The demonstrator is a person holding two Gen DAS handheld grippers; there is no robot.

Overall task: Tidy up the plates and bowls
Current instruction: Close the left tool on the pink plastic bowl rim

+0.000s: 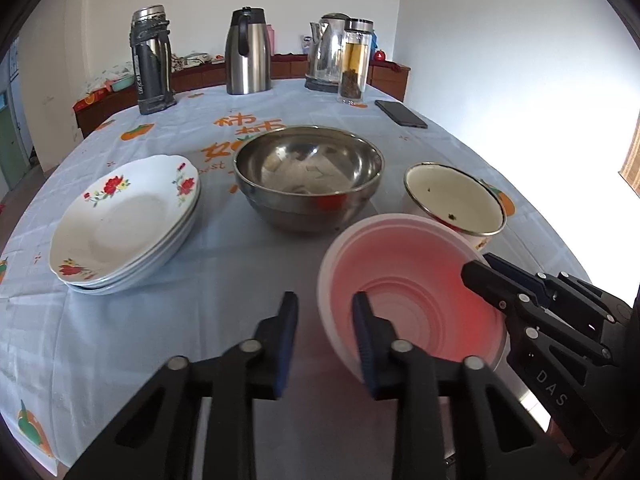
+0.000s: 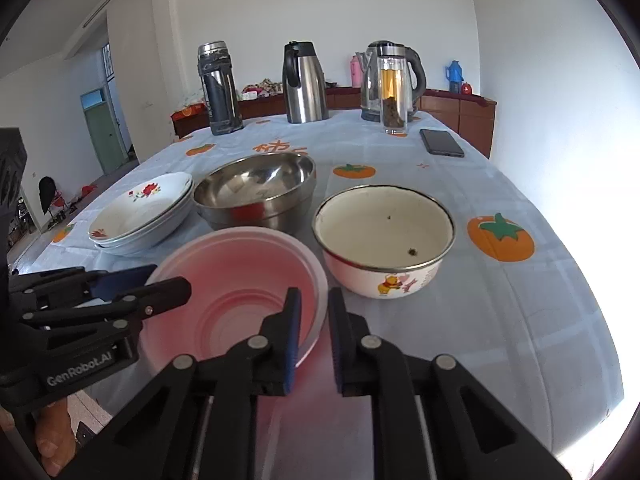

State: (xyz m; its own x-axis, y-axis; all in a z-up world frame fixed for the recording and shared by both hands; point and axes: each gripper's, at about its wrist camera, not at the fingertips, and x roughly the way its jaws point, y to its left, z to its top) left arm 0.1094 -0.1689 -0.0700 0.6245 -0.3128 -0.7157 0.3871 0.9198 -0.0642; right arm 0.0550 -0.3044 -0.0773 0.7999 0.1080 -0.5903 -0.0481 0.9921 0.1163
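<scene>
We are pinching the pink bowl [image 2: 236, 292] with both tools: the right tool [image 2: 314, 336] is clamped on its near rim and the left tool [image 1: 325, 344] on its other side. The plates [image 1: 124, 220] are sitting stacked on the worktop [image 1: 224, 256]. The steel bowl [image 1: 308, 176] and the white bowl [image 2: 384, 236] are waiting apart, so nesting the bowls is still to do.

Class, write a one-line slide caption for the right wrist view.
Both grippers, right and left, clamp the pink bowl's rim.

You can read "DAS" on the right gripper [image 1: 476, 276] at lower right, "GenRobot.AI" on the left gripper [image 2: 168, 280] at lower left, and "best" on the tablecloth [image 1: 216, 169] mid-frame.
</scene>
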